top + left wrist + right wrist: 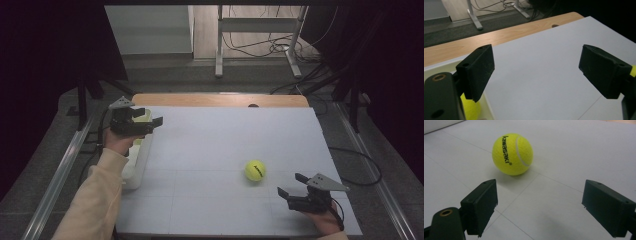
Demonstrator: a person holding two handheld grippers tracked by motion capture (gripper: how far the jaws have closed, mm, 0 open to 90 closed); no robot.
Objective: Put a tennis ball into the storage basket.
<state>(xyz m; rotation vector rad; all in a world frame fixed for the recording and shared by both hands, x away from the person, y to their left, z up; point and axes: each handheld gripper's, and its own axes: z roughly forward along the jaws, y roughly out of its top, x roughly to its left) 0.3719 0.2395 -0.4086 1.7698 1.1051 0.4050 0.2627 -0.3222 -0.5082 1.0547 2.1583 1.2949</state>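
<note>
A yellow tennis ball (255, 170) marked "kawasaki" lies on the white mat (225, 135), right of centre. My right gripper (291, 184) rests low near the front right corner and points at the ball (512, 154). Its jaws stand open (539, 205), a short way from the ball, with nothing between them. My left gripper (151, 116) hovers open at the mat's far left, over a white bin (136, 172). In the left gripper view its jaws (536, 72) are wide apart and empty, and a second yellow ball (470, 108) lies in the bin (439, 68) below the left jaw.
The mat covers a wooden table whose bare strip (220, 100) shows along the far edge. Beyond it stand metal frame legs (219, 45) and loose cables (270, 47) on the floor. Metal rails (60, 170) run along both sides of the table.
</note>
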